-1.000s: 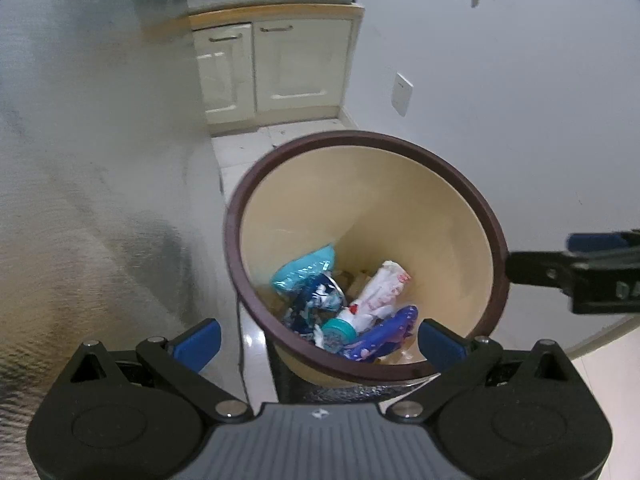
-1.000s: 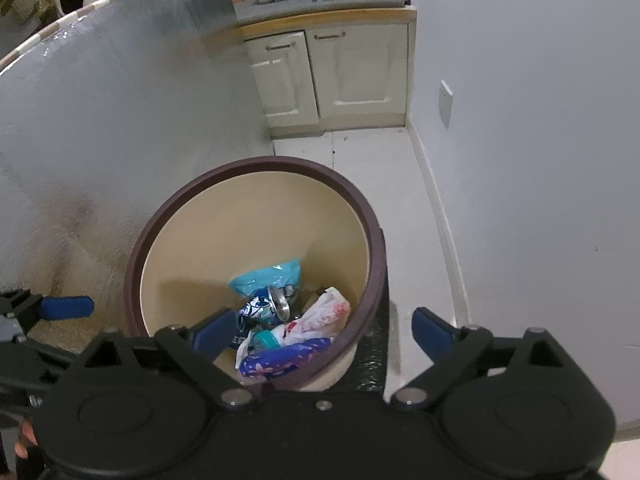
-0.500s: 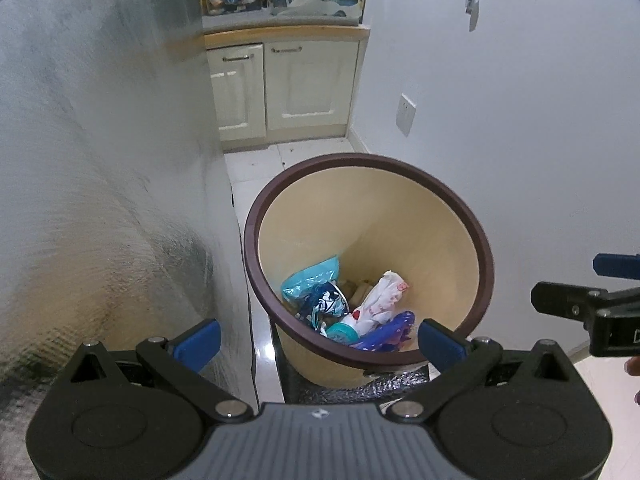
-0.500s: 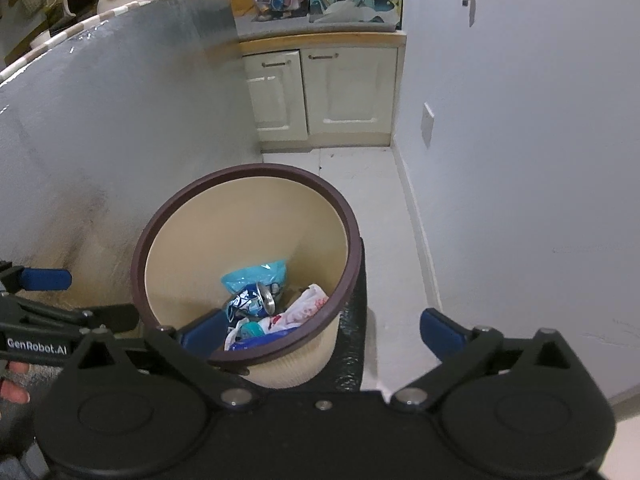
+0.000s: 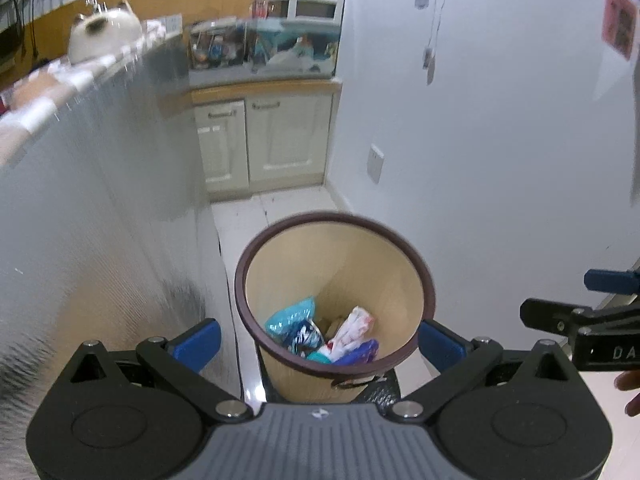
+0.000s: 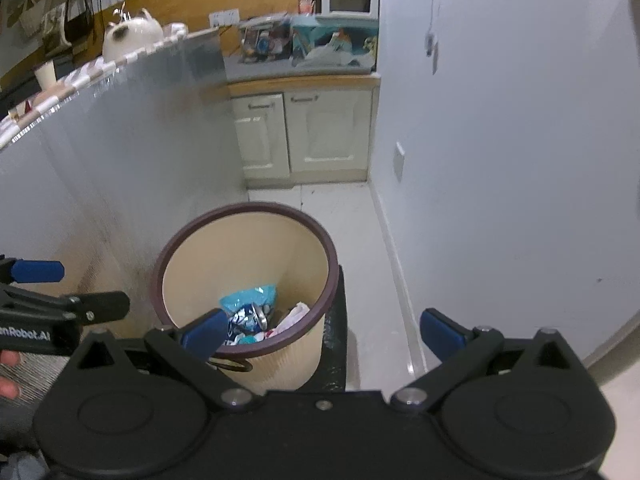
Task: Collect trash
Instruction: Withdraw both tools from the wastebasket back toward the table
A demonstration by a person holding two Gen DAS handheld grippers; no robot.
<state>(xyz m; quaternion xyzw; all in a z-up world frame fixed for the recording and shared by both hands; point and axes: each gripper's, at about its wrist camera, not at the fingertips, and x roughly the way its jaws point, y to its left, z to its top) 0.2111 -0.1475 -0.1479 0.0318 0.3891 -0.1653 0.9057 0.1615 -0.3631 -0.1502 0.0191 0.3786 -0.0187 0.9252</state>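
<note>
From the left wrist: the left tool (image 5: 318, 340) hangs above the bin (image 5: 428, 280), blue pads wide apart and nothing between them. The bin looks smaller and lower than a moment ago, so this hand has lifted up and away. The trash (image 5: 324, 334) lies at the bottom of the bin: a teal wrapper, a crushed can, a white-and-red packet, something purple. Right of the bin, the right tool (image 5: 560, 300) pokes in from the edge, a fingertip showing just below it.

From the right wrist: the right tool (image 6: 322, 330) is spread wide, empty, its left pad in front of the bin's (image 6: 332, 256) near rim but not touching it, as far as I can tell. The bin has shrunk here too, and more of the cabinet (image 6: 304, 136) beyond it shows. The trash (image 6: 252, 312) sits inside, and the left tool (image 6: 80, 292) stands left of the bin.

My read: both hands are backing off, the drop looks finished, and they seem free for the next piece.
</note>
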